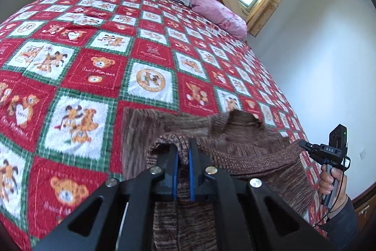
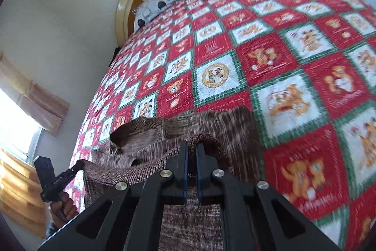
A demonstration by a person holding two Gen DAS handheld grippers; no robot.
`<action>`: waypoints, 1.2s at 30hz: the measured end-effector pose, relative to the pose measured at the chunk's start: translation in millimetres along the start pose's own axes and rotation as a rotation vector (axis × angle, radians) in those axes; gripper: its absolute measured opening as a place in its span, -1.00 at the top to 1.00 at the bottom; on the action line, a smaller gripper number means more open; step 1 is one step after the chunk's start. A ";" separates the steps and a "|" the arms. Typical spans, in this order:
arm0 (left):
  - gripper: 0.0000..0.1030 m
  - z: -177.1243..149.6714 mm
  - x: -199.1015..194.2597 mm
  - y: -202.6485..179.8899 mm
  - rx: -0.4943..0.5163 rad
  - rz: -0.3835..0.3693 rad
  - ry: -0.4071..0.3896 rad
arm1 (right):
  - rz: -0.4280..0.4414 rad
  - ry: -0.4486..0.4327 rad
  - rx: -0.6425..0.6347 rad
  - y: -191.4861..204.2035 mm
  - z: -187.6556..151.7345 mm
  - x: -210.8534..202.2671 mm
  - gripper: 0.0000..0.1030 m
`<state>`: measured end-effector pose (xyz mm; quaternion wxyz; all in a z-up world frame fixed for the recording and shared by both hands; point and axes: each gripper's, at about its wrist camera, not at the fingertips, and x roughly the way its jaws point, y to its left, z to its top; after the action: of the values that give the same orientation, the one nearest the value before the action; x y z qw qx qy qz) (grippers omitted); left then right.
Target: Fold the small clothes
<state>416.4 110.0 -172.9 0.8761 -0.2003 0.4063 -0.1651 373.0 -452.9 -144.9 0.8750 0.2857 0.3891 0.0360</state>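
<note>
Your left hand-held gripper (image 1: 182,149) is pinching one edge of the brown knit garment (image 1: 237,145), and your right hand-held gripper (image 2: 192,152) is clamping the other, lifting it over the bed (image 1: 152,44). You are risking the loose knit slipping out, or sagging unevenly if one hand (image 1: 331,182) drops; both grippers are pointing forward, level

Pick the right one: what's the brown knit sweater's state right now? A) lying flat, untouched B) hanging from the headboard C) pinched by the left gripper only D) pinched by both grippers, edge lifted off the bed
D: the left gripper and the right gripper each have fingers closed on a fold of the sweater, its near edge raised above the quilt.
</note>
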 end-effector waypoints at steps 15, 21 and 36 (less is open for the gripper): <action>-0.31 -24.5 -38.3 30.5 -0.074 0.174 -0.029 | -0.076 -0.044 -0.058 8.6 -33.6 -25.1 -0.11; -0.31 -87.6 -59.9 3.4 0.080 0.281 0.037 | -0.160 0.001 -0.139 2.8 -94.5 -62.3 -0.11; 0.57 -143.9 -66.0 -19.2 0.130 0.225 0.060 | -0.198 0.043 -0.198 3.0 -158.5 -79.1 0.74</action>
<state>261.5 92.1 -205.8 0.8878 -0.0910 0.4404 -0.0975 207.4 -398.3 -175.7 0.8896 0.1573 0.4288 -0.0063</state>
